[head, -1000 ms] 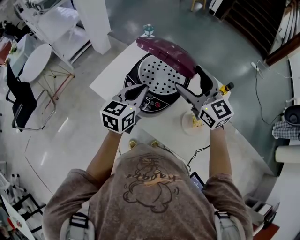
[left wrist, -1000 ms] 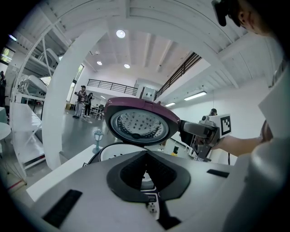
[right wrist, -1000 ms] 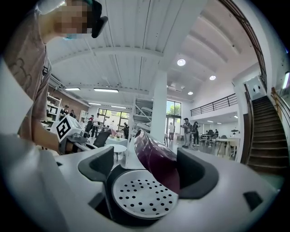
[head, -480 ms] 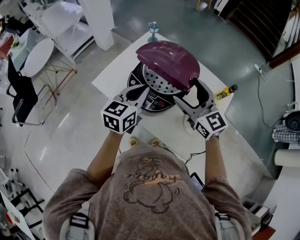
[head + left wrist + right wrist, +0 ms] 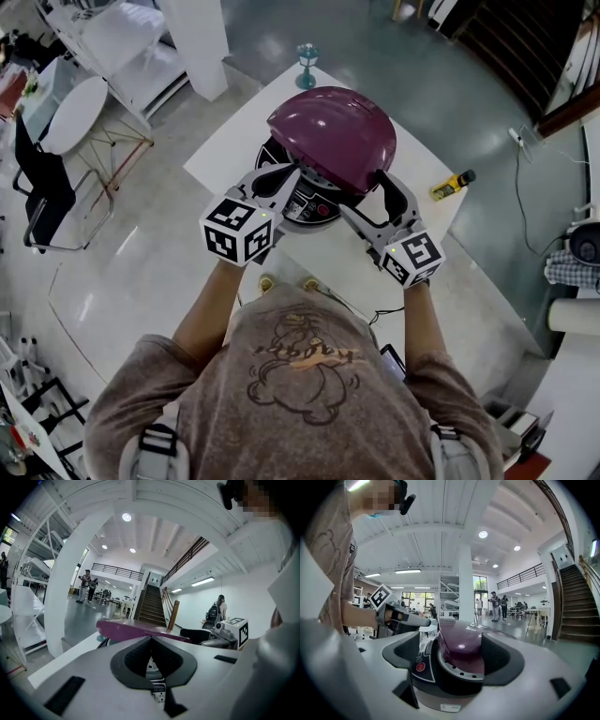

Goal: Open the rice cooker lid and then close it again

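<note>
Reaching forward with both bare forearms, left forearm (image 5: 208, 305) and right forearm (image 5: 420, 317), a marker cube above each wrist. Holding the left grey two-jaw gripper with black pads (image 5: 286, 175) about level, tips pressed together on nothing. Closing the wide-set jaws of the right grey two-jaw gripper (image 5: 366, 192) either side of the maroon domed lid (image 5: 333, 131), with no squeeze on it to be seen.
</note>
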The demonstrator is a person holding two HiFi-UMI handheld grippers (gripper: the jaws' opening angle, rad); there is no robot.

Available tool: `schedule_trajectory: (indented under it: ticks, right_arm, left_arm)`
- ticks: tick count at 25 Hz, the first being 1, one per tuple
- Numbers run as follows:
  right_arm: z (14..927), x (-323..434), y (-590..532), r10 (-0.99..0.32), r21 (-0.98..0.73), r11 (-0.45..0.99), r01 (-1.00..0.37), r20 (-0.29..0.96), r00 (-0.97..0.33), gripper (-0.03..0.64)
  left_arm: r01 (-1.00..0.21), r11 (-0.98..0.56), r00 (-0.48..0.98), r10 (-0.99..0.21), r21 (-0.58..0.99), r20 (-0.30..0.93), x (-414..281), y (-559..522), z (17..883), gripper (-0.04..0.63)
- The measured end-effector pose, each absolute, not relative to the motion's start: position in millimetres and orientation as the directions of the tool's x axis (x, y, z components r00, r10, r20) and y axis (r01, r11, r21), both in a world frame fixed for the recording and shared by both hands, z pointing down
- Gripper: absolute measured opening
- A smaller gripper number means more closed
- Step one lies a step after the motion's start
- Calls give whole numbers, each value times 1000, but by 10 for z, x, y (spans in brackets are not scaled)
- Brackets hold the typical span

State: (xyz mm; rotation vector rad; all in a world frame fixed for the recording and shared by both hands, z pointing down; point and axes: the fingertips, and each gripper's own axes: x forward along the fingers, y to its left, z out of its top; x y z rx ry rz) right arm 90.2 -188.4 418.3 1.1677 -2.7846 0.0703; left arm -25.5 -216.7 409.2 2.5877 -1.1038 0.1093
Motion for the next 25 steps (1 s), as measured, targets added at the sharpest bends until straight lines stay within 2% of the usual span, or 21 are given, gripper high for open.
schedule_trajectory:
  ticks: [7, 25]
  right_arm:
    - [4278, 869, -1868, -710, -22, 696, -718, 136, -691, 397]
    - [4311, 900, -1883, -719, -67, 680, -730, 129, -683, 379]
  left_arm:
    - [-705, -671, 708, -683, 227, 178, -181, -2316, 3954, 20]
    - [-714, -677, 699, -679, 178, 223, -56, -2518, 4070, 20]
